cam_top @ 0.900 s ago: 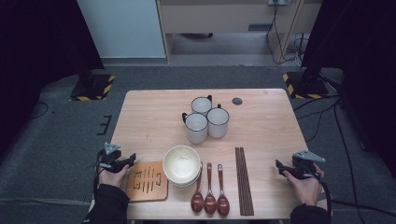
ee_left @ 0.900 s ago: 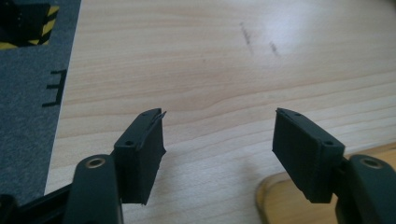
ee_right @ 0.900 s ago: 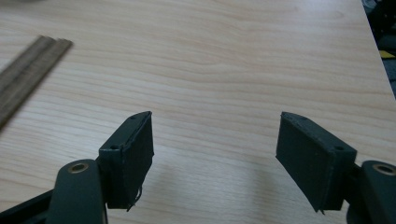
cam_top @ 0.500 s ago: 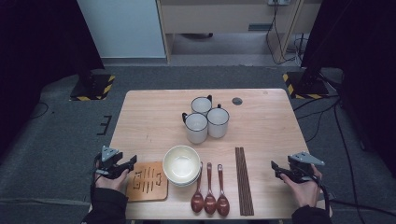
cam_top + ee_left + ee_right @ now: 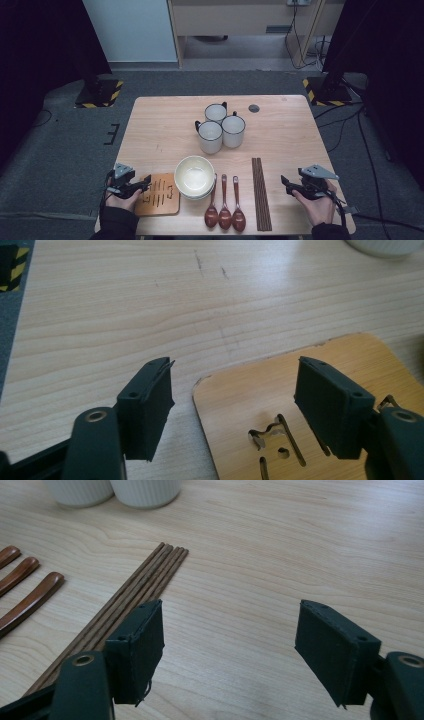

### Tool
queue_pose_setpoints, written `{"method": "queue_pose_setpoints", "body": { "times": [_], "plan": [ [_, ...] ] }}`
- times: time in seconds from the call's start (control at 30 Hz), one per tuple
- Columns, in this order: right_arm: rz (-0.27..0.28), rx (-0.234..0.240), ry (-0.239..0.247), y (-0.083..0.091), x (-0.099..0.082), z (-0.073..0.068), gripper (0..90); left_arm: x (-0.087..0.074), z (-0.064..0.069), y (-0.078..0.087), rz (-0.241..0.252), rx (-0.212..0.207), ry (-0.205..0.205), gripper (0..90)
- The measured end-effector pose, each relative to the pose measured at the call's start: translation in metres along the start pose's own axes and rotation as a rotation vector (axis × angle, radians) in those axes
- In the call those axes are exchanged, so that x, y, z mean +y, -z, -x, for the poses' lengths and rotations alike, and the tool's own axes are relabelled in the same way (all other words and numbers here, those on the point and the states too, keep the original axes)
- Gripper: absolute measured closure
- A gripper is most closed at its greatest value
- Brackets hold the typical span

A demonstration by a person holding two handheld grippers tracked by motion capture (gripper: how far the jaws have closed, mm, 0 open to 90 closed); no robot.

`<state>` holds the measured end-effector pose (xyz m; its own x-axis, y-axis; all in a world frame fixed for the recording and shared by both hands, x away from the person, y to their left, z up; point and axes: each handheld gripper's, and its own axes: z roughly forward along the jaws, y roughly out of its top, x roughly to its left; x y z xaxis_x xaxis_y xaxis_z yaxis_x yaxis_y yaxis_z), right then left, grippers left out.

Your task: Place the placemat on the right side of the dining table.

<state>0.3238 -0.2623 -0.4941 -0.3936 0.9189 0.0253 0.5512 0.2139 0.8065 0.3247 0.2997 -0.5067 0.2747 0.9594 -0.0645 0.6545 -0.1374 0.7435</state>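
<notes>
3 mugs [image 5: 220, 127] in high view, chopsticks [image 5: 131, 602] by right jaws

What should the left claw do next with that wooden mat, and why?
Probably ease forward and close on the wooden mat. The left claw is open, its jaws standing either side of the mat's near corner, nothing pinched yet.

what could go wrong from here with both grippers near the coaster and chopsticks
1. The left gripper hangs open at the wooden coaster edge; the thin, flat coaster may slide rather than lift.
2. The bowls sit close beside the coaster and could get bumped.
3. The chopsticks lie bunched, so the open right gripper may scatter them.
</notes>
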Motion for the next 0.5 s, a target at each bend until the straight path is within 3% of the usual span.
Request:
{"method": "queue_pose_setpoints", "body": {
  "times": [0.23,0.5],
  "plan": [
    [-0.002,0.007,0.017,-0.0020,-0.0004,-0.0059,27.2,-0.0038,0.0021,-0.0060,-0.036,0.013,0.012,18.2],
    [-0.021,0.019,0.026,-0.0052,-0.0017,-0.0089,27.3,-0.0066,0.0034,-0.0112,-0.066,0.007,0.020,13.4]
  ]
}}
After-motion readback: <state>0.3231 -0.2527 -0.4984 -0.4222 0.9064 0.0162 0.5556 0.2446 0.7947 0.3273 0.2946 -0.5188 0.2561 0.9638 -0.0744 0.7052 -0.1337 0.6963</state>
